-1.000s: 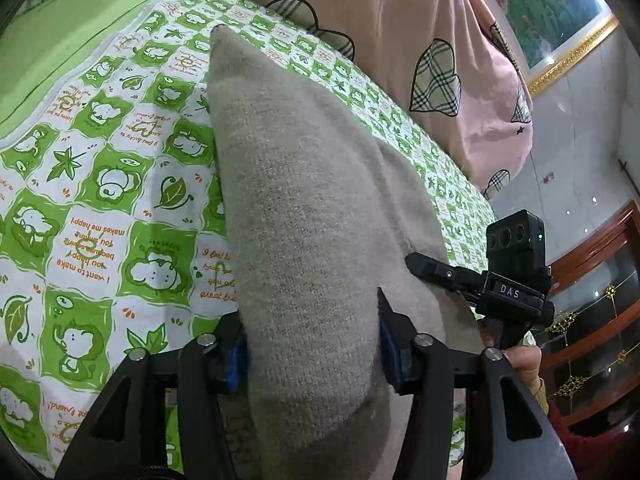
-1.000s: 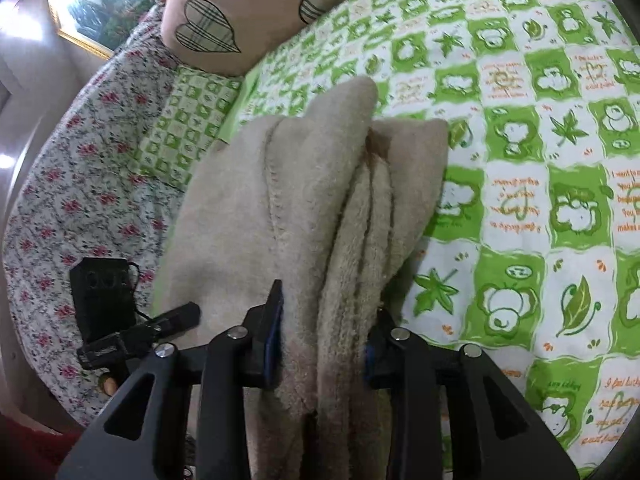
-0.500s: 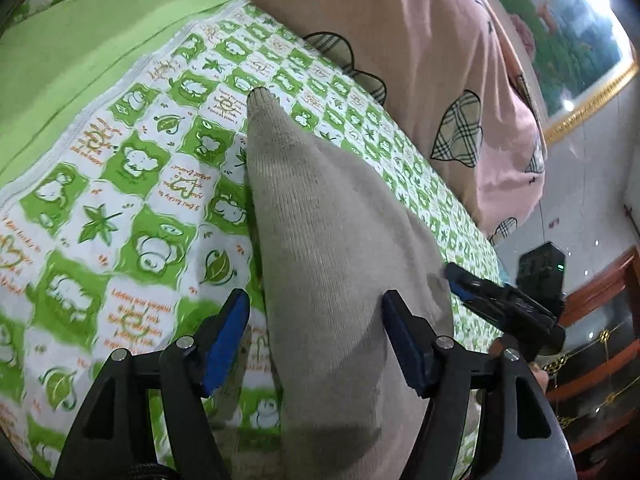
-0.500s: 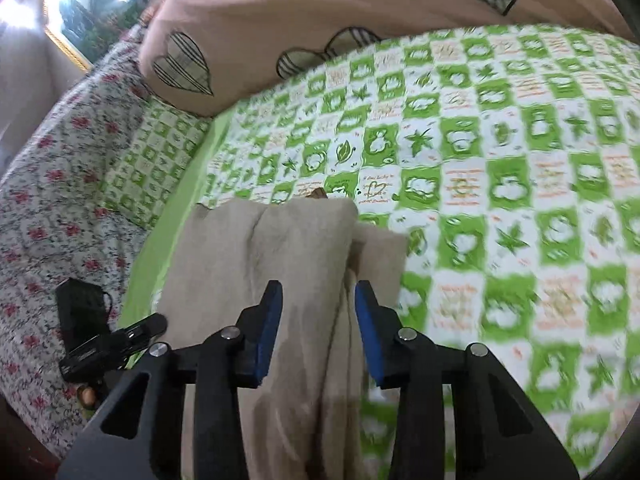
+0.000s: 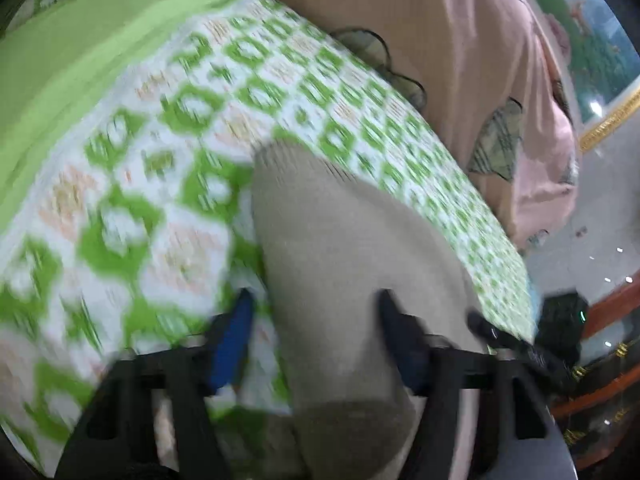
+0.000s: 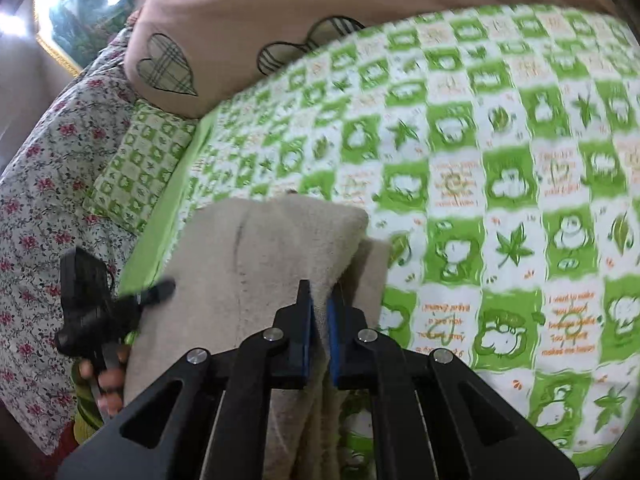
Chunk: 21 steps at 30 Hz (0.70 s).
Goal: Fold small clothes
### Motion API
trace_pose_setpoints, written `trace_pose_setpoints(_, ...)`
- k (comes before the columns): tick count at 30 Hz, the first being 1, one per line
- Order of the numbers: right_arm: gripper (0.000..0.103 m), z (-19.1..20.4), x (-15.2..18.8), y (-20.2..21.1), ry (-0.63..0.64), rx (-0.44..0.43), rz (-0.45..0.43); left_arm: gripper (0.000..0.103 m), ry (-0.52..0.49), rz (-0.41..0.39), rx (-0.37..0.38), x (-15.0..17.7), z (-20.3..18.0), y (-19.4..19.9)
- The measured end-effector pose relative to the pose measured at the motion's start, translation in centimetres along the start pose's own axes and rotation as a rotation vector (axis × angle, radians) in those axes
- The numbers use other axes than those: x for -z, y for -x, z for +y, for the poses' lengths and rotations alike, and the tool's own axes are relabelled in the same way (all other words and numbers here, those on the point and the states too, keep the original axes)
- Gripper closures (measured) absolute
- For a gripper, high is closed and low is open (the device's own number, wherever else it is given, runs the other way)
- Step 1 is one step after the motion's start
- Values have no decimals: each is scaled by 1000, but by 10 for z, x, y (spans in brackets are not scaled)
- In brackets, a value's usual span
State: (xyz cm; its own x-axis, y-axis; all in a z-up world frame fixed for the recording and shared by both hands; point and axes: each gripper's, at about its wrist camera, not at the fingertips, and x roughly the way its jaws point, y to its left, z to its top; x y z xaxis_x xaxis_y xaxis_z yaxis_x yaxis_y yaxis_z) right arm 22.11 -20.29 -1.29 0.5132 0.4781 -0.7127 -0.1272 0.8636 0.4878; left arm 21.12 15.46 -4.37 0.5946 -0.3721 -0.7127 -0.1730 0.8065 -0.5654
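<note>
A folded beige knitted garment [image 5: 344, 264] lies on a green-and-white patterned bedsheet [image 5: 168, 184]. In the left wrist view my left gripper [image 5: 316, 320] is open, its blue-padded fingers [image 5: 232, 340] straddling the garment's near end; the view is motion-blurred. In the right wrist view the garment [image 6: 256, 256] lies folded in layers, and my right gripper [image 6: 319, 312] has its fingers nearly together over the garment's right edge, with only a thin gap between the pads. The left gripper [image 6: 100, 312] shows at the left there.
A pink pillow with plaid hearts [image 6: 288, 20] lies at the bed's far side. A floral cover [image 6: 44, 184] hangs at the left. A framed picture [image 5: 600, 60] and wooden furniture [image 5: 608, 320] stand beyond the bed.
Both grippers let go of the garment and drew back. The left jaws opened wide; the right jaws opened, then closed nearly together. The garment now lies flat on the sheet.
</note>
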Motion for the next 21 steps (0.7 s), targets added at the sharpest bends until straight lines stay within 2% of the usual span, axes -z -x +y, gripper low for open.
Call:
trace_pose_setpoints(1, 95, -2, 1, -1, -5, -1, -1, 66, -4, -8, -30, -9, 2, -3)
trace_pose_setpoints(4, 93, 0, 2, -1, 1, 19, 4, 70, -10, -26, -119, -26, 6, -5)
trace_pose_setpoints(6, 91, 3, 1, 5, -18, 15, 7, 71, -7, -31, -116, -28, 6, 2)
trace_pose_setpoints(8, 87, 5, 3, 15, -38, 0, 4, 70, -25, -49, -80, -19, 2, 19)
trace_pose_setpoints(10, 80, 5, 13, 35, -46, -3, -19, 67, -58, -64, -68, 0, -5, 40)
trace_pose_setpoints(12, 69, 6, 28, 52, -40, -10, -36, 66, -94, -71, -52, 27, -12, 62)
trace_pose_setpoints(17, 68, 9, 77, 87, -24, -20, -30, 59, -192, -84, -48, 107, -25, 110)
trace_pose_setpoints(20, 68, 13, 111, 102, -6, -25, -17, 49, -250, -76, -55, 153, -31, 129)
trace_pose_setpoints(21, 68, 13, 117, 104, -5, -23, -12, 42, -265, -77, -57, 168, -33, 135)
